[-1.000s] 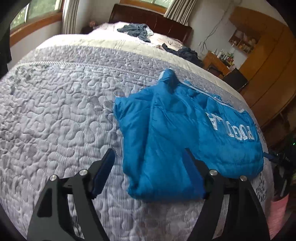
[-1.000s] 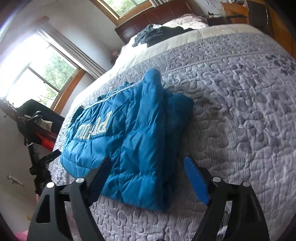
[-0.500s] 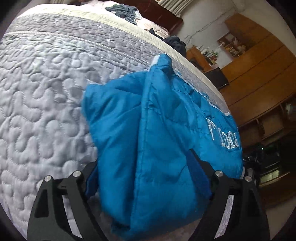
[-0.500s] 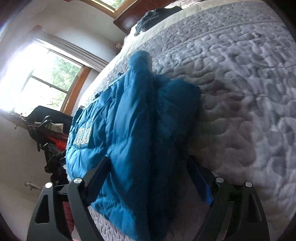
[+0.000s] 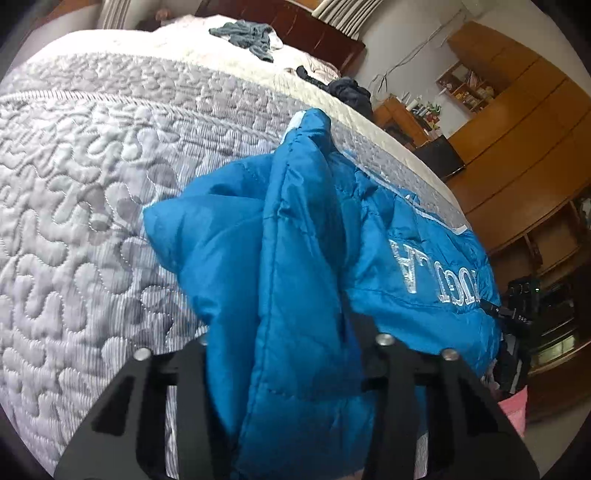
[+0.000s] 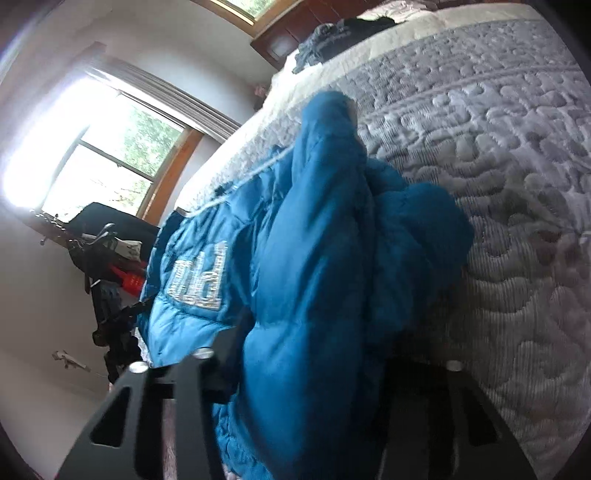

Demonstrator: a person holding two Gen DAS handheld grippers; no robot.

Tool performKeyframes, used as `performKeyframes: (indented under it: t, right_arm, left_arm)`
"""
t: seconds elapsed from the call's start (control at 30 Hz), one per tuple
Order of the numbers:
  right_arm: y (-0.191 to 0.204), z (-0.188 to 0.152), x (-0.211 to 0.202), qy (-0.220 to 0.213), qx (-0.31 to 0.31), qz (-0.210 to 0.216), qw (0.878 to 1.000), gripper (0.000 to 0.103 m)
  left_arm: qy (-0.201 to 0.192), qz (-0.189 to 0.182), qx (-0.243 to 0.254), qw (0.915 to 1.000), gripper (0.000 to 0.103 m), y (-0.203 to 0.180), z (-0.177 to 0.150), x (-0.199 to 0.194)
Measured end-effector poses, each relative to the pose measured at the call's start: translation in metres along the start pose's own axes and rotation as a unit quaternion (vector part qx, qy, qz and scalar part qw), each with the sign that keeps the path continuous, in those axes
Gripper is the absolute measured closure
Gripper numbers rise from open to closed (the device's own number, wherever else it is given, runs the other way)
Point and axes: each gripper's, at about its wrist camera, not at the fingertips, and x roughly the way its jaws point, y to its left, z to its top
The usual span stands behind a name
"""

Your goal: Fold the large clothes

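A blue puffer jacket (image 5: 306, 236) with white lettering lies partly folded on the grey quilted bed (image 5: 92, 192). Its near edge is bunched up between the jaws of my left gripper (image 5: 291, 343), which is shut on the fabric; the fingertips are hidden by it. In the right wrist view the same jacket (image 6: 314, 258) fills the middle, and my right gripper (image 6: 314, 362) is shut on its thick near fold, with the padding bulging over both fingers. A sleeve end points toward the headboard.
Loose dark clothes (image 5: 251, 35) lie near the pillows by the wooden headboard. Wooden cabinets (image 5: 517, 122) and a desk stand past the bed's right side. A window (image 6: 110, 158) and a rack with dark items (image 6: 107, 266) are seen in the right wrist view.
Both grippers moved in from open, short of the jacket, onto its near edge and closed on the fabric, which is now bunched and raised between the jaws.
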Motion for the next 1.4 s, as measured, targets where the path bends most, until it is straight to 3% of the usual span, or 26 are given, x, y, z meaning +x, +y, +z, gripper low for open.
performKeyframes:
  t: [0.23, 0.43, 0.67, 0.9, 1.07, 1.13, 1.23, 1.4]
  right_arm:
    - [0.020, -0.003, -0.027, -0.019, -0.016, 0.015, 1.000, 0.071]
    - [0.046, -0.024, -0.070, -0.025, -0.049, 0.010, 0.998, 0.072]
    - [0.065, -0.081, -0.118, -0.018, -0.056, -0.004, 0.998, 0.073]
    - [0.060, -0.139, -0.140, -0.006, -0.042, -0.010, 0.999, 0.072]
    - [0.031, -0.155, -0.125, 0.004, -0.012, -0.024, 1.000, 0.069]
    - [0.013, -0.158, -0.114, 0.009, 0.006, -0.037, 0.999, 0.066]
    - [-0.013, -0.167, -0.099, 0.017, 0.039, -0.023, 0.999, 0.058]
    - [-0.025, -0.176, -0.100, 0.003, 0.048, 0.004, 0.999, 0.053]
  left_arm:
    - [-0.011, -0.020, -0.006, 0.9997, 0.079, -0.005, -0.007, -0.027]
    - [-0.012, -0.045, 0.016, 0.9988, 0.081, -0.019, -0.041, -0.065]
    - [-0.002, -0.067, 0.036, 0.9971, 0.081, -0.041, -0.103, -0.107]
    - [0.017, -0.080, 0.037, 0.9960, 0.079, -0.035, -0.161, -0.124]
    - [0.020, -0.047, 0.035, 0.9981, 0.068, -0.017, -0.180, -0.108]
    - [0.018, -0.041, 0.033, 0.9984, 0.058, -0.008, -0.184, -0.100]
    - [0.013, -0.040, 0.037, 0.9984, 0.047, -0.001, -0.190, -0.091]
    - [0.007, -0.042, 0.038, 0.9984, 0.040, 0.002, -0.192, -0.086]
